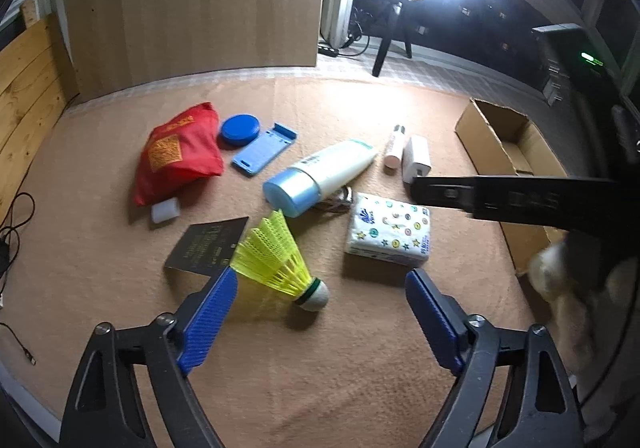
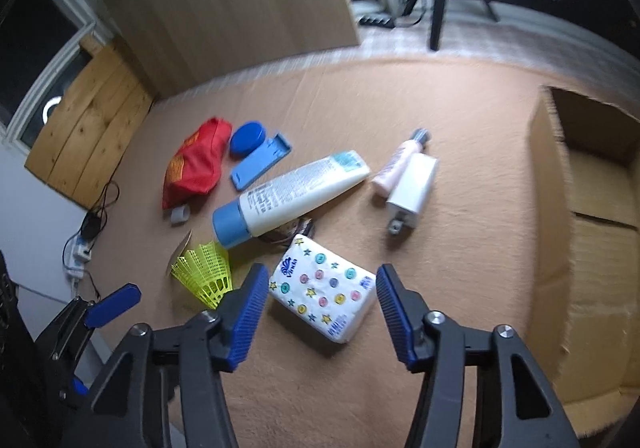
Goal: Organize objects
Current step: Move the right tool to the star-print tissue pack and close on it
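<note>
While the objects lie scattered on the tan mat (image 1: 320, 388), the white tube with the blue cap (image 1: 316, 177) at the middle of the spread serves as the landmark. Far left of the tube slumps a red pouch (image 1: 180, 151), with a small white block (image 1: 165, 210) at its near corner. Between pouch and tube sit a round blue lid (image 1: 241, 130) and a pale blue flat case (image 1: 264, 153), just beside each other. Nearer the camera than the tube's cap, a yellow shuttlecock (image 1: 276, 256) lies on its side, skirt over a dark card (image 1: 208, 248). The left gripper (image 1: 320, 294) hangs above it with jaws wide and nothing pressed between them; the left pad is at the skirt's edge, which suggests a pick lining up. Just right of the cap lies a patterned tissue pack (image 2: 324, 288). The right gripper (image 2: 318, 286) straddles it, jaws at a middling gap to either side of the pack, apparently not yet squeezing it. Right of the tube's flat end lie a small pink bottle (image 2: 394, 163) and a white charger (image 2: 412, 187), touching. Well right of the tube stands an open cardboard box (image 2: 548, 207), probably the place where everything is meant to go, so both grippers seem aimed at the nearest items first.
</note>
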A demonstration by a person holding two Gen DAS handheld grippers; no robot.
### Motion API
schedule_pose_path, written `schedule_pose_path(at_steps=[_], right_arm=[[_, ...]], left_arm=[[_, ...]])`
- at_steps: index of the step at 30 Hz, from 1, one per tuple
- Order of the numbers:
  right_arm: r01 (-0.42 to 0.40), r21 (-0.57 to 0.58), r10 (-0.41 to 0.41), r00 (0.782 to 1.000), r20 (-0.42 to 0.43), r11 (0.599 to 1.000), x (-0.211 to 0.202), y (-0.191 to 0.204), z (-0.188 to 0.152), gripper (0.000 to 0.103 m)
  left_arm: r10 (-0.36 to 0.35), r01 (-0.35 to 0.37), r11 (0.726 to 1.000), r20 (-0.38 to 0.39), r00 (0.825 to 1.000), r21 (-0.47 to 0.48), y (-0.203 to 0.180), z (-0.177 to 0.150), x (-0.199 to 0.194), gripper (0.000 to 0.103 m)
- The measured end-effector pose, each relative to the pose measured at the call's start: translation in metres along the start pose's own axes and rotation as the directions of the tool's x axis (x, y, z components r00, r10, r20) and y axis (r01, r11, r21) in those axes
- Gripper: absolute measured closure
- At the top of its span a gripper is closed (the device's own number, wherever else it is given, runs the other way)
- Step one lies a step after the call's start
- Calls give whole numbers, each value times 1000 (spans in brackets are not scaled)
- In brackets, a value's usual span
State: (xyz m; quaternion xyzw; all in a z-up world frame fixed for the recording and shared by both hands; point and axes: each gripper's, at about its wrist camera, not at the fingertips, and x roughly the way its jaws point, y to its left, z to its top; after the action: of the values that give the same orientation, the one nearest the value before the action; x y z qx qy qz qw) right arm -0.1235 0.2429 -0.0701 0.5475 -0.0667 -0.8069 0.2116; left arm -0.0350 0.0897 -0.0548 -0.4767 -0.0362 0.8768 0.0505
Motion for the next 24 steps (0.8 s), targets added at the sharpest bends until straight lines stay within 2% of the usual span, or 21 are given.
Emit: schedule_pose_path(at_steps=[8, 12, 15, 24], right_arm=[[-19, 48, 24, 994, -109, 999, 41, -9, 12, 61], [-8, 66, 17, 990, -138, 998, 48, -13, 10, 63], [-34, 88, 49, 985, -164, 995, 50, -14, 4, 64], [-79, 95, 95, 978, -184, 992, 42, -13, -5, 69]], left_arm=[[-22, 22, 1000, -23, 999, 1, -4, -3, 8, 23], [-48, 48, 999, -28, 998, 11, -7, -4, 10, 26], [-81, 82, 996, -38, 996, 20, -9, -4, 15, 29], [-233, 234, 972, -114, 966, -8, -15, 0, 44, 47]])
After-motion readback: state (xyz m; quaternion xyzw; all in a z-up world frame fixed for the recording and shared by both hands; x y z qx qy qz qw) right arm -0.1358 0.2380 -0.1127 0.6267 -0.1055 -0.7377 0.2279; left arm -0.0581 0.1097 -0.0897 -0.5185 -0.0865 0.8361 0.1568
